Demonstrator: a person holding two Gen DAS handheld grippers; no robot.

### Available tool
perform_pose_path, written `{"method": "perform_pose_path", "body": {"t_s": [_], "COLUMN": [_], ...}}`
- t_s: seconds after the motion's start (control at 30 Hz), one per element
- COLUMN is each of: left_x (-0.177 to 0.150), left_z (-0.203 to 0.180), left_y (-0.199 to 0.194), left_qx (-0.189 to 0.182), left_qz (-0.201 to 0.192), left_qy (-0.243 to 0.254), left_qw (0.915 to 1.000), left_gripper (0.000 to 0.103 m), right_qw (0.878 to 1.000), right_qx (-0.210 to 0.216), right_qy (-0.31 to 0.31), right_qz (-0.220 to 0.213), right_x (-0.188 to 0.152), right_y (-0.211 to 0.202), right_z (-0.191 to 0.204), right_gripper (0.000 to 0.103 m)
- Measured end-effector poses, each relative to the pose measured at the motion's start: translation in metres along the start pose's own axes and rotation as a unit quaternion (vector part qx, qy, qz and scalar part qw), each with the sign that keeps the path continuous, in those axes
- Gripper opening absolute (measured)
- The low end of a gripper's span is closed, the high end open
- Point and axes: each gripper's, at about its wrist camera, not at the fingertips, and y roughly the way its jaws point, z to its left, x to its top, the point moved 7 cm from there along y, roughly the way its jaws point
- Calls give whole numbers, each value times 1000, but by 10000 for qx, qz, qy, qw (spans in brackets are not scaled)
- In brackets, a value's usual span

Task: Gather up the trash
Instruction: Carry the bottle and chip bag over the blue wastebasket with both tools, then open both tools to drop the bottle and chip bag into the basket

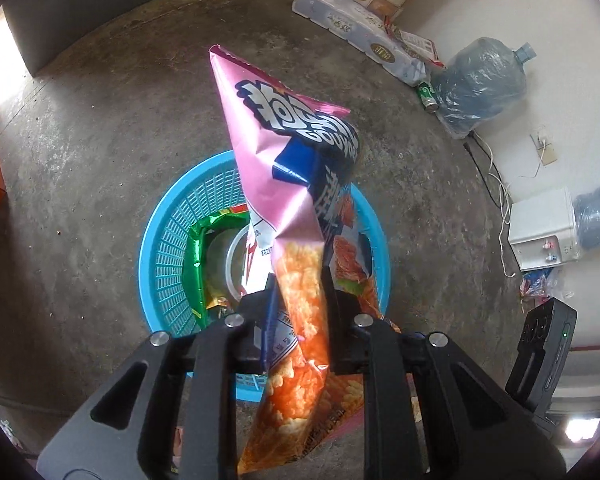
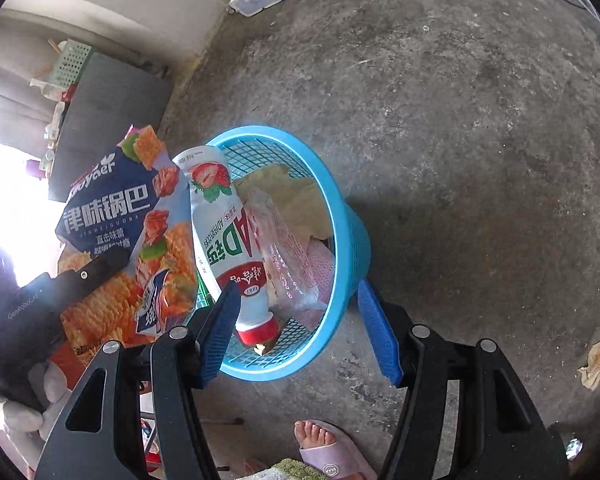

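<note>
Your left hand-held gripper is clamped on a crumpled pink-and-orange foil snack bag, held above the round blue plastic mesh basket just ahead of it. Your right hand-held gripper stands wide, holding nothing, its blue pads flanking the basket's near rim.

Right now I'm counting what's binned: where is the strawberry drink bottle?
In the right wrist view, the strawberry drink bottle lies cap-down inside the blue basket, at its left side, beside a clear wrapper.
</note>
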Motion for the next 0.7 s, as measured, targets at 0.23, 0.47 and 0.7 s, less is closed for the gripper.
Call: {"method": "perform_pose_path", "body": {"t_s": [0.23,0.47,0.7], "left_x": [-8,-7,-1], "left_z": [-55,-59,-48], "left_y": [50,39,-9], "left_qx": [1233,1050,831], "left_qz": [218,90,-172], "left_qy": [1578,1275,1031], "left_qw": [9795,9862,9910], "left_gripper": [36,64,65], "right_qw": [9990,9990,9988], "right_qx": [102,73,83], "right_qy": [422,437,400], "right_qz": [65,31,-271], "right_x": [-20,-27,-16], "right_y": [-2,-6,-15], "right_z": [-28,-38,-25], "right_gripper": [60,60,60]}}
